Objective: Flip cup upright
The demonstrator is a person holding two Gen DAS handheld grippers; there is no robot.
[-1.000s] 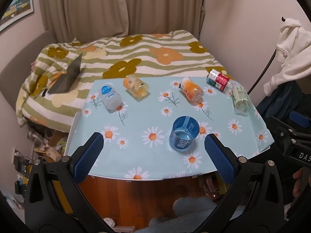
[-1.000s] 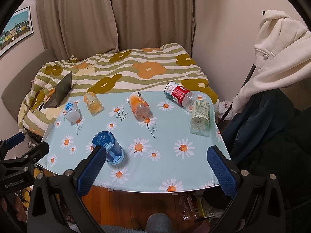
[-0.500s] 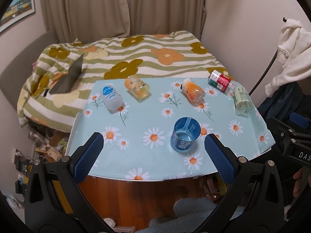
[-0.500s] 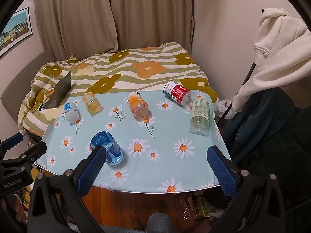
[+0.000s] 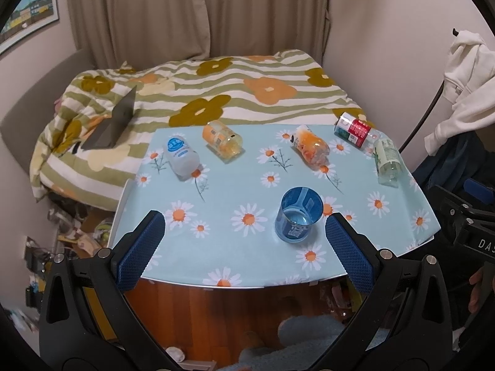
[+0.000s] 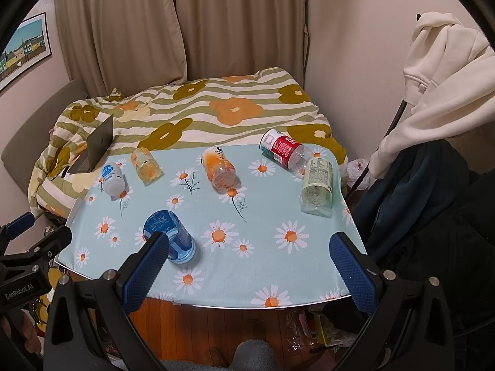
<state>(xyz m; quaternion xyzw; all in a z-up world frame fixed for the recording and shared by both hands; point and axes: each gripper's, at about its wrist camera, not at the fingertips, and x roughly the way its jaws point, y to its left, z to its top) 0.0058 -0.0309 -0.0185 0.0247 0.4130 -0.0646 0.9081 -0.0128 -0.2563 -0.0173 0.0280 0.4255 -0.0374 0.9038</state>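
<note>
On the table (image 5: 216, 259) five bottles are lying on their sides along the far half: white (image 5: 182, 158), yellow (image 5: 221, 139), orange (image 5: 311, 148), red (image 5: 355, 130) and green (image 5: 386, 160). One blue cup (image 5: 297, 215) is lying tipped near the front edge, its mouth facing the left gripper (image 5: 244, 247). Both grippers, the right (image 6: 249, 273) included, are hanging wide open before the table, gripping and touching nothing.

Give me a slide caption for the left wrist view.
Open left gripper faces a blue cup standing among toppled bottles on a daisy tablecloth.
</note>
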